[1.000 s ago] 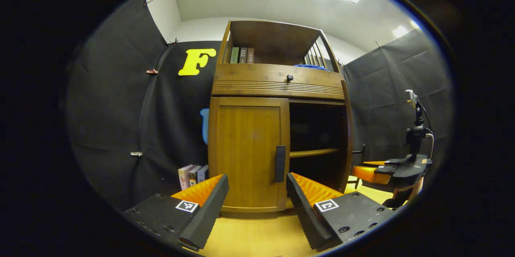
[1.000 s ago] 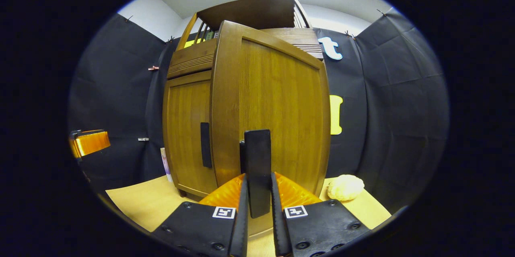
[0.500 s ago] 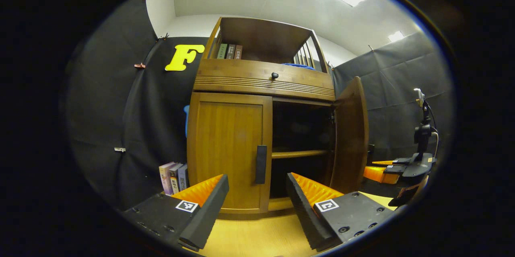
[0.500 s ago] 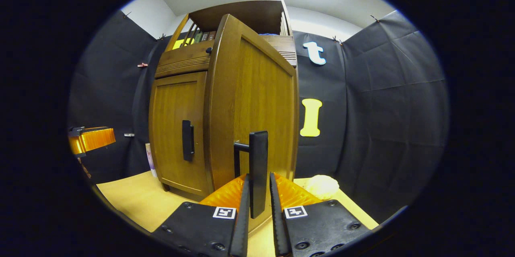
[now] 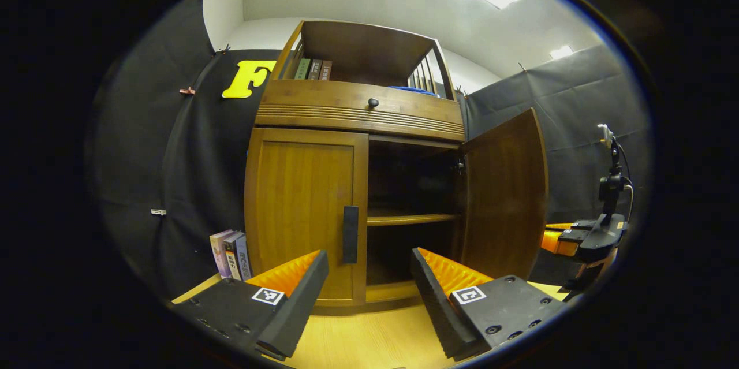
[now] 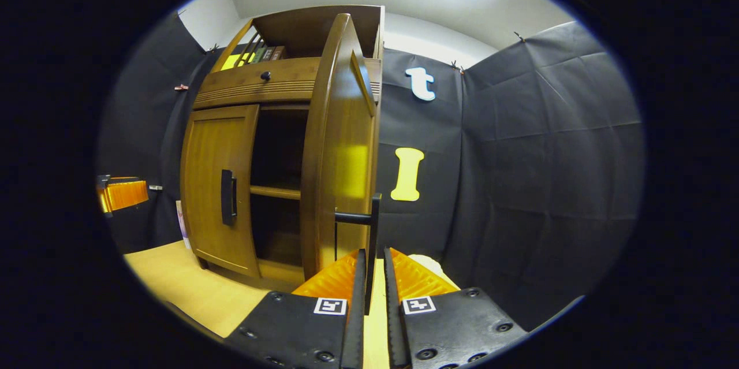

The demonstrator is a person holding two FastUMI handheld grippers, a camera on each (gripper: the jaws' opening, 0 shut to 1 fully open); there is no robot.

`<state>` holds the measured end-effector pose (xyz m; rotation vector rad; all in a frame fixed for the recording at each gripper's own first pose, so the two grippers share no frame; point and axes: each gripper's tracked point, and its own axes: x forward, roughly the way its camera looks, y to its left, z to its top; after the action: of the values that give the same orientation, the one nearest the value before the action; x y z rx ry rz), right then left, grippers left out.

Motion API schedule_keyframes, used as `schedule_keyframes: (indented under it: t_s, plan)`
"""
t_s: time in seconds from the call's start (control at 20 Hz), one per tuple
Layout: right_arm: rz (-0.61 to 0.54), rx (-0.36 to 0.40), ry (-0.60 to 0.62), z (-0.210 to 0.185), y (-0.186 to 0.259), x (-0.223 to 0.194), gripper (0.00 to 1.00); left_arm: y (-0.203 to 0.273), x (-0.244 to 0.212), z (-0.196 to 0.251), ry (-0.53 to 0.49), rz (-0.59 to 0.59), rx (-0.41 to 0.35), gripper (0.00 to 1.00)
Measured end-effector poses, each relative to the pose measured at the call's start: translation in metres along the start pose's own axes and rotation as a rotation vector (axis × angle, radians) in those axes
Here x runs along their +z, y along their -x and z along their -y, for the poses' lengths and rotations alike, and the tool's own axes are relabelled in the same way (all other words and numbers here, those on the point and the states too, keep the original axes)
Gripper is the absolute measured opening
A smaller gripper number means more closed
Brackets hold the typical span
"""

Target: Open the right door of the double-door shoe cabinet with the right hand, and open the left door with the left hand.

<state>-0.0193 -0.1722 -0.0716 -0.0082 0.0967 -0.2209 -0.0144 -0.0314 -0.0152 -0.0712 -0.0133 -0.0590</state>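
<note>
Clamping the right door's handle (image 6: 373, 253), whose lower end is hidden between its fingers, the right gripper (image 6: 373, 294) holds the right door (image 5: 503, 196) swung outward; left gripper (image 5: 368, 288) gapes wide before the closed left door (image 5: 303, 213) of the shoe cabinet (image 5: 358, 109).

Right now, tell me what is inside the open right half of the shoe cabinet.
Behind the open right door, the shoe cabinet shows one wooden shelf with dark space above and below. No shoes are visible; the back is too dark to judge.
</note>
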Motion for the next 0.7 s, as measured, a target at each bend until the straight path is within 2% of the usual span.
schedule_keyframes:
  t_s: [0.05, 0.3, 0.55, 0.7]
  plan:
    - [-0.001, -0.008, 0.007, 0.006, 0.002, -0.001, 0.2, -0.002, -0.002, 0.004, 0.0, -0.003, -0.005, 0.9]
    - [-0.005, -0.034, 0.01, 0.033, 0.007, 0.0, 0.2, -0.011, -0.013, 0.022, 0.006, -0.029, -0.027, 0.9]
    - [0.044, -0.164, 0.081, 0.073, 0.024, 0.016, 0.21, -0.021, -0.015, 0.038, -0.01, -0.032, -0.053, 0.88]
    - [0.07, -0.132, 0.042, 0.062, 0.042, 0.03, 0.21, -0.028, -0.018, 0.049, -0.002, -0.032, -0.085, 0.9]
